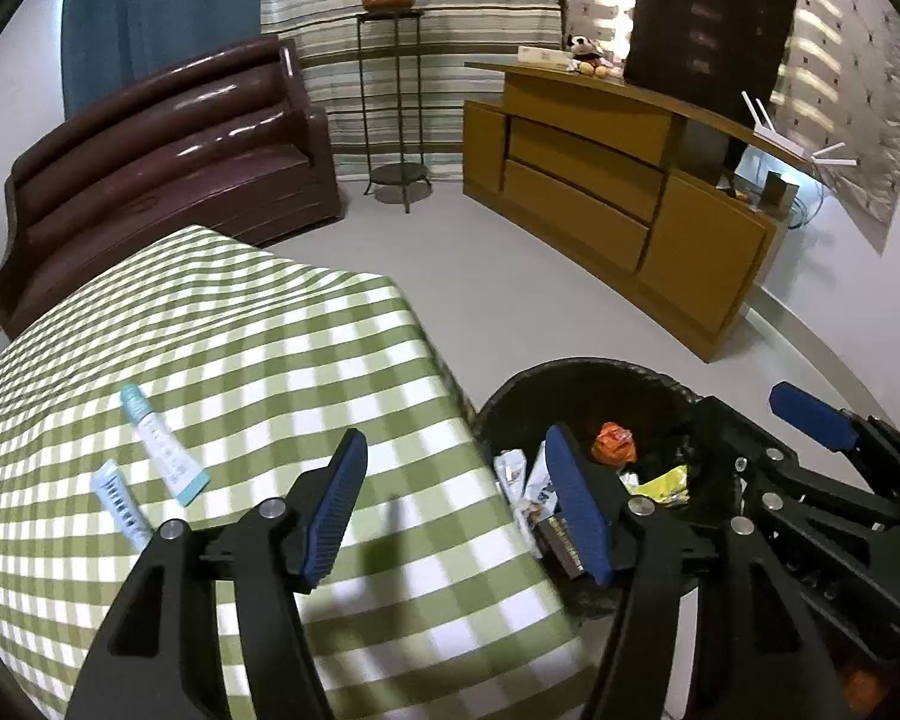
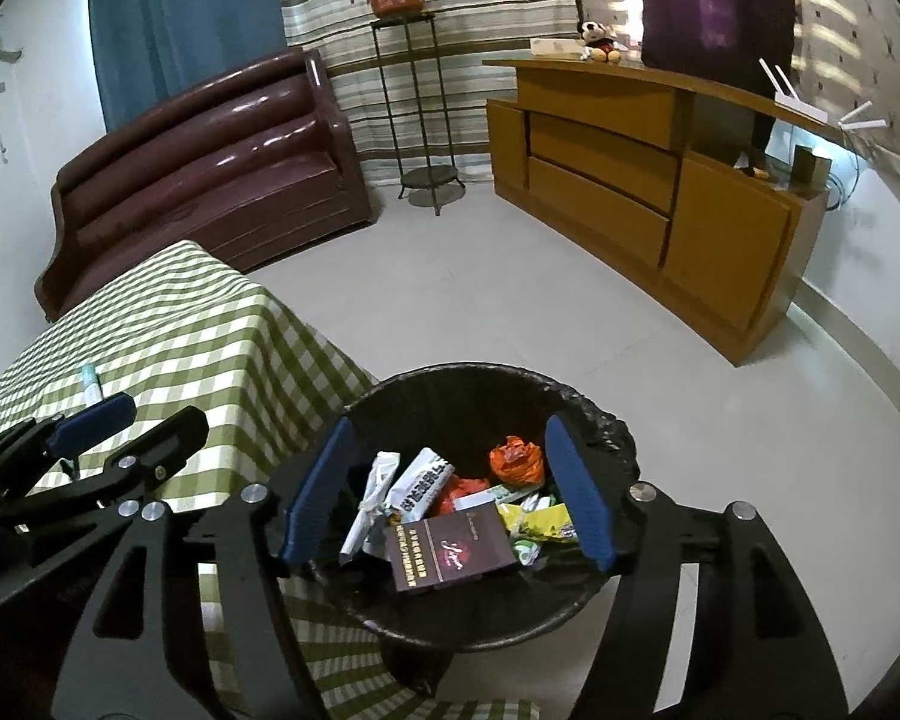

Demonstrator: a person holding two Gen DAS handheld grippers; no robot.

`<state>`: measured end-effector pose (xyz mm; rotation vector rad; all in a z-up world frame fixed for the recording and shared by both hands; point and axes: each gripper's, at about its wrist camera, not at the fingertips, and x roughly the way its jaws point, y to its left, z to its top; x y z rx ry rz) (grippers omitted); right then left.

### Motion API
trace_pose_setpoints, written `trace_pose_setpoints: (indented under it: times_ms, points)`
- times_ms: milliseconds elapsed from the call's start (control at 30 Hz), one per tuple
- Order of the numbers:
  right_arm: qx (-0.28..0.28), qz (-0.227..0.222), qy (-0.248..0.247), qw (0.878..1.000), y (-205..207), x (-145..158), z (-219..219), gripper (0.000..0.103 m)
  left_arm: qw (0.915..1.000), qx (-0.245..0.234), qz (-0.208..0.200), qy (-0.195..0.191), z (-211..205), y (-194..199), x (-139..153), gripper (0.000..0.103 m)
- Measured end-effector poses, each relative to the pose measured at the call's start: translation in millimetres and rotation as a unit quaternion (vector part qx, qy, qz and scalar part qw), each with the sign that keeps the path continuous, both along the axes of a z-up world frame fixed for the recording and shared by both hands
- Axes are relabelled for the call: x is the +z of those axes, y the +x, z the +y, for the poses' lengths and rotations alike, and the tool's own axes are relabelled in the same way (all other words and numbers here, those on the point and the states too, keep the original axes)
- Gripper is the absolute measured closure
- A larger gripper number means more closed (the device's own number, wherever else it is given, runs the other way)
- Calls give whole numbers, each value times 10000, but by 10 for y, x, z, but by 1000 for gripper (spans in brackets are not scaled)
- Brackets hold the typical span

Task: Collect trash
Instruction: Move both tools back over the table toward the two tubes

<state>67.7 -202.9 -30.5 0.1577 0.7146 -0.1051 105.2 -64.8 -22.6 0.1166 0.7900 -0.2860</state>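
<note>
Still, with both tools, left [image 1: 456, 504] and right [image 2: 447, 492], wide and empty, we could nudge the tubes [image 1: 162, 450] beside the bin [image 2: 594, 414] off the surface [image 1: 258, 330].

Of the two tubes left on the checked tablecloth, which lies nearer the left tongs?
The smaller grey-white tube, its end almost beside the left tongs' arm. The longer teal-capped tube lies farther up the tablecloth, beyond it.

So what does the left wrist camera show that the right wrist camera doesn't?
Only the left wrist view shows a second, smaller tube on the checked tablecloth. Only the right wrist view shows the whole bin, including the dark booklet. Both show the larger tube, orange wrapper, sofa and wooden cabinet.
</note>
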Motion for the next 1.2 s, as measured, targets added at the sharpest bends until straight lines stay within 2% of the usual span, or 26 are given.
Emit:
trace_pose_setpoints:
  times_ms: [267, 367, 567, 900, 1133, 1200]
  points:
    - [201, 2, 110, 9997, -5, 48, 231, 36, 9995, 307, 51, -6, 302, -73, 8, 38]
    - [343, 10, 84, 9994, 9, 79, 366, 30, 9989, 467, 45, -3, 448, -101, 13, 38]
    - [588, 26, 82, 9982, 70, 109, 629, 30, 9967, 803, 52, 38, 751, -85, 3, 38]
    - [860, 45, 128, 9962, 188, 119, 939, 30, 9878, 1508, 349, 172, 1250, 170, -164, 38]
    - [994, 128, 142, 9949, 263, 71, 1091, 30, 9857, 1574, 582, 171, 1497, 222, -242, 38]
    - [1034, 145, 144, 9944, 280, 62, 1130, 30, 9858, 1555, 612, 163, 1550, 206, -245, 44]
